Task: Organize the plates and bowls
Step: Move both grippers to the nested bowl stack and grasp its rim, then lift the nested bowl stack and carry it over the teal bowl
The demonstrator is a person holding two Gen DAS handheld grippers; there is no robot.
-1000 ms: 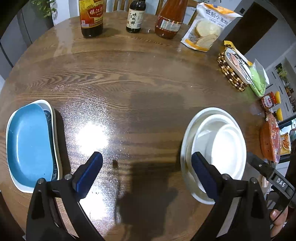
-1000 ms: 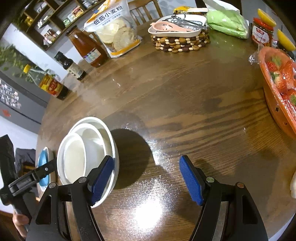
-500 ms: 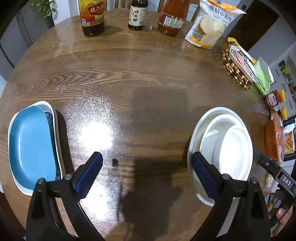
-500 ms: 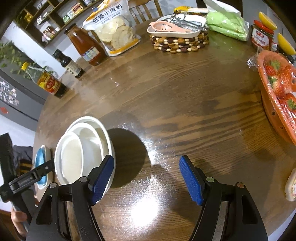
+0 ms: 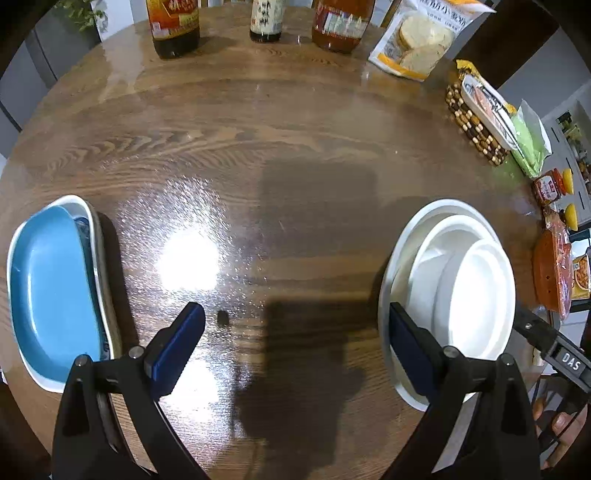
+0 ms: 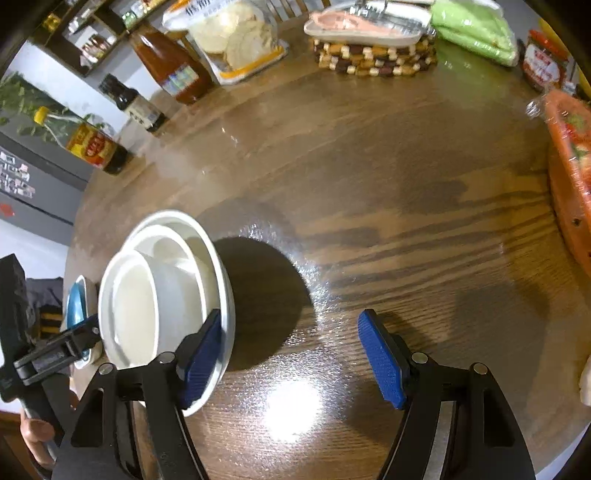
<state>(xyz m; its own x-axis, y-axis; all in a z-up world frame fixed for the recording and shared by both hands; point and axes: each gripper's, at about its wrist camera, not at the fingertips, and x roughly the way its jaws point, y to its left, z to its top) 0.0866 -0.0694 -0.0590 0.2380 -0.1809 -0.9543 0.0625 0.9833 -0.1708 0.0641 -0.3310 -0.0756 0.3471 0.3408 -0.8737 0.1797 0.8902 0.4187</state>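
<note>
A stack of white bowls (image 5: 458, 291) sits on the round wooden table (image 5: 280, 155) at the right; it also shows in the right wrist view (image 6: 166, 291). A blue plate (image 5: 51, 295) lies in a white dish at the left edge. My left gripper (image 5: 295, 343) is open and empty above bare table between the two stacks. My right gripper (image 6: 291, 354) is open and empty, its left finger just in front of the bowl stack's rim.
Three sauce bottles (image 5: 173, 26) and a flour bag (image 5: 424, 40) stand along the far edge. A beaded trivet with a tray (image 6: 373, 44), a green bag (image 6: 472, 26), a jar (image 6: 543, 62) and a strawberry basket (image 6: 569, 177) line the right side.
Both grippers have drifted slightly over the table; the views shift a little. Both stay open and the dishes have not moved.
</note>
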